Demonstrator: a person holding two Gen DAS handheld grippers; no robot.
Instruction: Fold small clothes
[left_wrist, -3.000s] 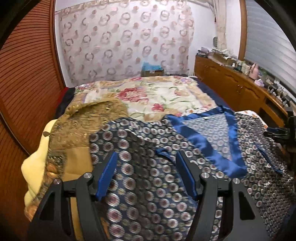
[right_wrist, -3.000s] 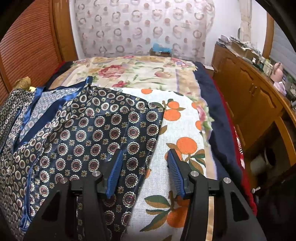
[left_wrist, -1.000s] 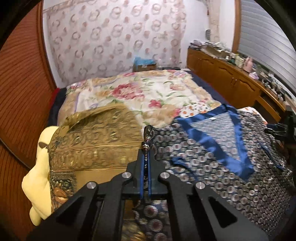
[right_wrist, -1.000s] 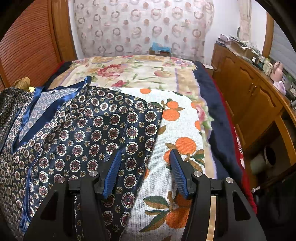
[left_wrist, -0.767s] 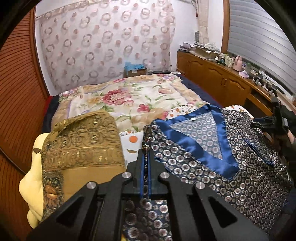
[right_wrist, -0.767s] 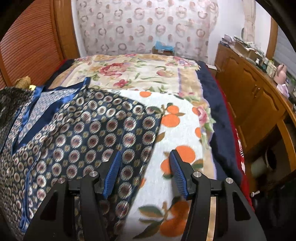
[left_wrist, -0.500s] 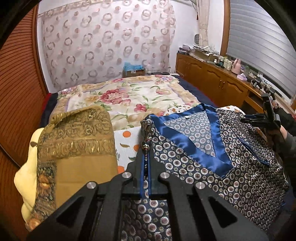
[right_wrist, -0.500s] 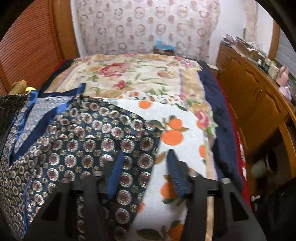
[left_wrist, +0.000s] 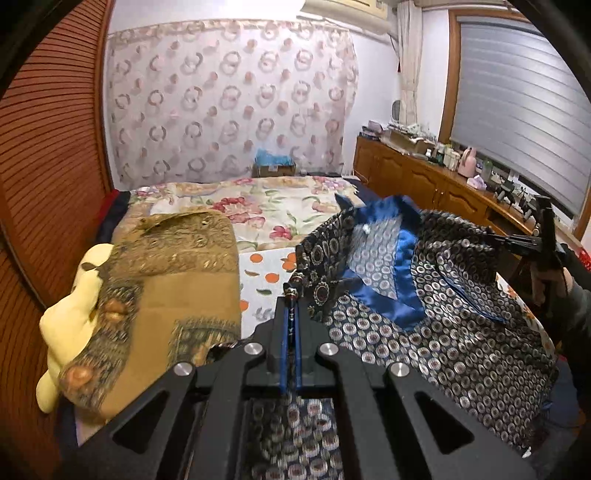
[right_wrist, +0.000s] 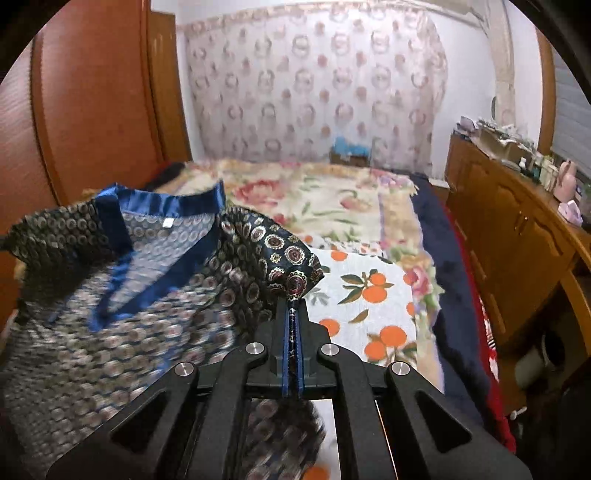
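Left gripper (left_wrist: 290, 325) clamped on shirt (left_wrist: 424, 314) shoulder edge | right gripper (right_wrist: 292, 332) clamped on opposite shoulder | shirt raised between them over bed's (right_wrist: 369, 295) near edge, hem trailing | fabric looks light, limp, slippery satin; best pinched at seams, trim or shoulder edges.

Shirt (left_wrist: 424, 295) lies on bed (left_wrist: 288, 206), right of folded cloth (left_wrist: 166, 280); cabinet (left_wrist: 436, 184) stands right of bed.

Navy medallion-print top (left_wrist: 461, 332), blue satin V-neck trim; both shoulders raised, body draped slack over bed.
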